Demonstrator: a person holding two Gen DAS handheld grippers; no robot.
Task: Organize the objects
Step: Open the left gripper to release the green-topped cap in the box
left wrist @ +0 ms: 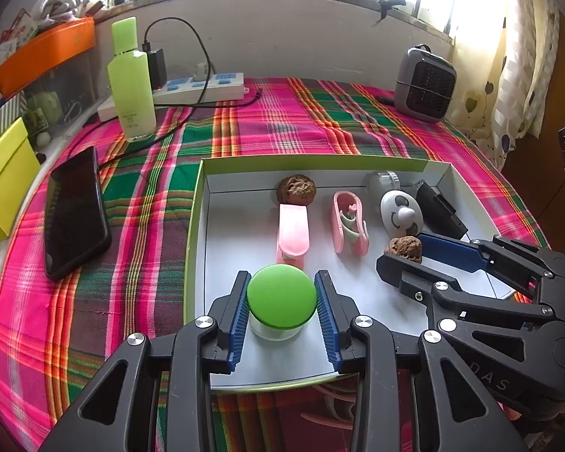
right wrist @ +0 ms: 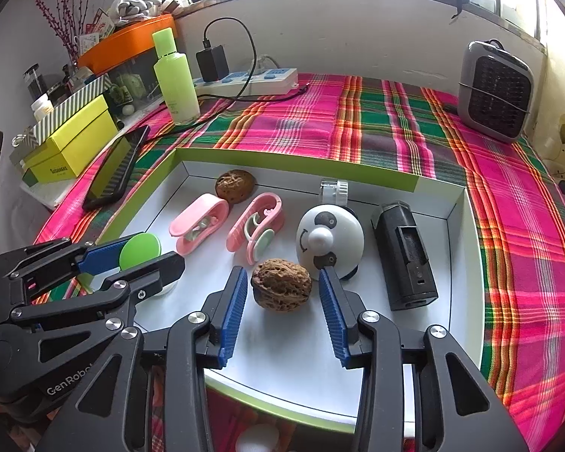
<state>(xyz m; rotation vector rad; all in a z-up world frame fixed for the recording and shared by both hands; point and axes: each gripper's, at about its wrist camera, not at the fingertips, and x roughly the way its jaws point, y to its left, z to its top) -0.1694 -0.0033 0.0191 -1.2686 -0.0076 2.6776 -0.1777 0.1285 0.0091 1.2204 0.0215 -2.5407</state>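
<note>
Showing a white tray (left wrist: pixel 197 226) with a lime-green rim, set on a pink-and-green plaid cloth (left wrist: pixel 282 120), with both hand-held grippers reaching into it. Left gripper (left wrist: pixel 281 301): blue pads set close against either side of one green-lidded jar (left wrist: pixel 281 295), which stands upright in the tray's near left part; whether the pads actually press the lid cannot be told. Right gripper (right wrist: pixel 281 288): jaws parted wider than the one walnut (right wrist: pixel 281 289) lying between them, with a gap visible on each side; the nut rests on the tray floor, held by nothing.

Tray contents, counted: two walnuts, the second (right wrist: pixel 235 185) near the far wall; two pink clips, one (right wrist: pixel 199 223) left of the other (right wrist: pixel 255 226), side by side; one white panda-faced object (right wrist: pixel 329 241), just beyond the right gripper's right finger; one black box-shaped device (right wrist: pixel 405 256), right of the panda; one small clear round container (right wrist: pixel 333 190) by the far wall; one green-lidded jar.

Outside the tray, counted: one green bottle (left wrist: pixel 131 79), upright; one black phone (left wrist: pixel 75 214), lying flat left of the tray; one white power strip (left wrist: pixel 203 86) with a black charger (left wrist: pixel 156 62) plugged in; one grey fan heater (left wrist: pixel 425 83); one yellow box (left wrist: pixel 3 184).
</note>
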